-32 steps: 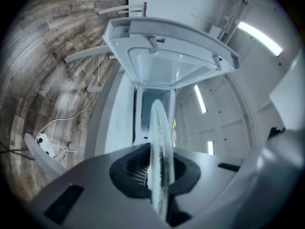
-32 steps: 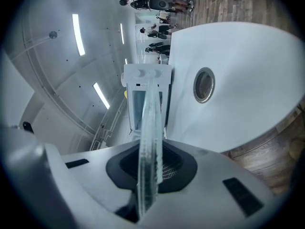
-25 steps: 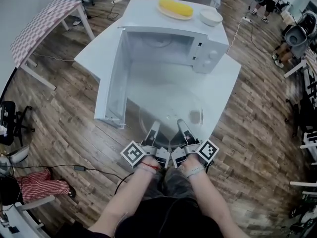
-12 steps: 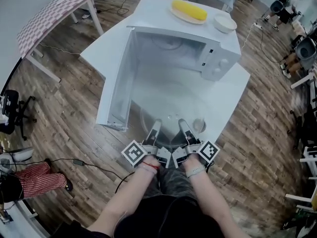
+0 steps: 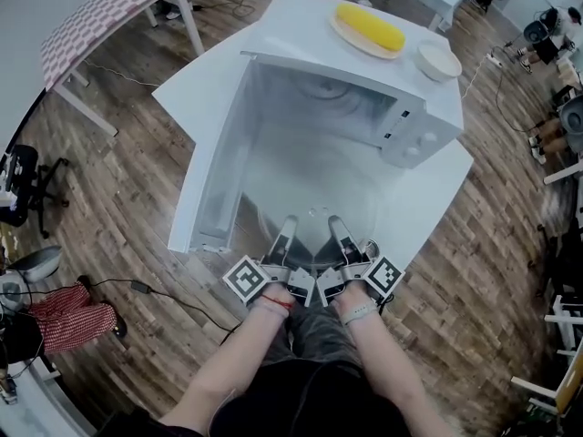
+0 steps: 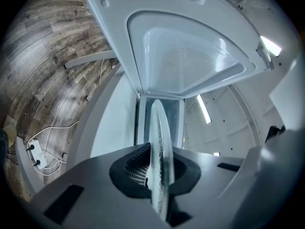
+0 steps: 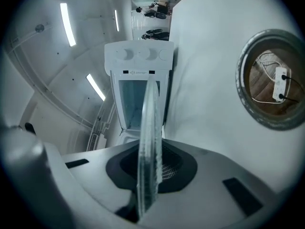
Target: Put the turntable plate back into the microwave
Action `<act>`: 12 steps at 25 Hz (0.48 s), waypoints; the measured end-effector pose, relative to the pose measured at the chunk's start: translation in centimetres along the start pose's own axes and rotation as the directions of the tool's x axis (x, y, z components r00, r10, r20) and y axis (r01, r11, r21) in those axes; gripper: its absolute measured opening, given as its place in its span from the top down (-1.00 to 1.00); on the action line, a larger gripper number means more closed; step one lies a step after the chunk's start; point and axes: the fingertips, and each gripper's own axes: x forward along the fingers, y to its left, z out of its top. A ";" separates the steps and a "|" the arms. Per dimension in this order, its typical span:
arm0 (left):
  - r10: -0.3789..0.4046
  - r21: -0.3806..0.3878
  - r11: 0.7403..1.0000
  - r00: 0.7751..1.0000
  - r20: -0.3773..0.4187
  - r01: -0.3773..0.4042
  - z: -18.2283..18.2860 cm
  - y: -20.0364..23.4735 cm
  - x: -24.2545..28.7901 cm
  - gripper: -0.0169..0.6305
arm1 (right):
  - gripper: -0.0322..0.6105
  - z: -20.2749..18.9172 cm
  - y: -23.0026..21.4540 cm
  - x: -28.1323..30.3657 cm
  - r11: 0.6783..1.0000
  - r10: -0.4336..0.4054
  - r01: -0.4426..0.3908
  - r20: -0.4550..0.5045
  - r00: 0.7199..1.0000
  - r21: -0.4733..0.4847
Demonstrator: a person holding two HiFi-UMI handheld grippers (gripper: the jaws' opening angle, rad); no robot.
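The clear glass turntable plate (image 5: 310, 189) is held level in front of the white microwave (image 5: 364, 107), its far rim at the mouth of the cavity. The microwave door (image 5: 214, 171) stands wide open to the left. My left gripper (image 5: 286, 228) is shut on the plate's near rim, and my right gripper (image 5: 341, 228) is shut on the same rim just to the right. In the left gripper view the plate (image 6: 159, 147) runs edge-on between the jaws, with the door (image 6: 190, 56) ahead. The right gripper view has the plate (image 7: 147, 137) edge-on, pointing at the microwave (image 7: 140, 85).
The microwave sits on a white table (image 5: 209, 80) with a round cable hole (image 7: 269, 87) near my right gripper. On top of the microwave lie a dish with yellow corn (image 5: 369, 25) and a white bowl (image 5: 437, 60). A checked table (image 5: 100, 16) stands far left.
Both grippers have carried the plate forward, from above the table's front towards the open microwave cavity. Their hold on the rim is unchanged.
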 end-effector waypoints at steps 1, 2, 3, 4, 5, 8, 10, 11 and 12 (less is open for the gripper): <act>0.000 0.002 1.000 1.000 0.004 0.000 0.2 0.0 0.3 0.86 | 0.77 0.2 0.0 0.4 1.000 0.000 0.000 -0.004 1.000 0.000; 0.001 0.005 1.000 1.000 0.008 -0.001 0.3 0.1 0.7 0.86 | 0.77 0.4 -0.1 0.7 1.000 0.001 -0.001 -0.008 1.000 0.002; 0.002 0.010 1.000 1.000 0.011 -0.002 0.4 0.1 1.0 0.86 | 0.77 0.6 -0.1 1.1 1.000 0.002 -0.002 -0.011 1.000 0.004; 0.001 0.012 1.000 1.000 0.014 -0.001 0.5 0.1 1.4 0.86 | 0.77 0.8 0.0 1.4 1.000 0.004 -0.004 -0.015 1.000 0.005; -0.001 0.013 1.000 1.000 0.017 0.001 0.6 0.0 1.7 0.86 | 0.77 1.0 0.0 1.7 1.000 0.007 -0.007 -0.018 1.000 0.005; -0.007 0.013 1.000 1.000 0.028 0.006 1.1 0.1 2.4 0.86 | 0.77 1.4 0.1 2.7 1.000 0.017 -0.017 -0.028 0.999 0.002; -0.006 0.013 1.000 0.999 0.035 0.006 1.4 0.1 2.7 0.86 | 0.77 1.5 0.1 3.2 1.000 0.017 -0.017 -0.034 0.999 0.002; -0.005 0.014 1.000 0.999 0.037 0.004 1.6 0.2 2.9 0.86 | 0.77 1.5 0.1 3.5 1.000 0.018 -0.018 -0.036 0.999 0.003; -0.004 0.014 1.000 0.999 0.038 0.003 1.7 0.2 3.1 0.86 | 0.77 1.6 0.1 3.7 1.000 0.019 -0.019 -0.038 0.999 0.004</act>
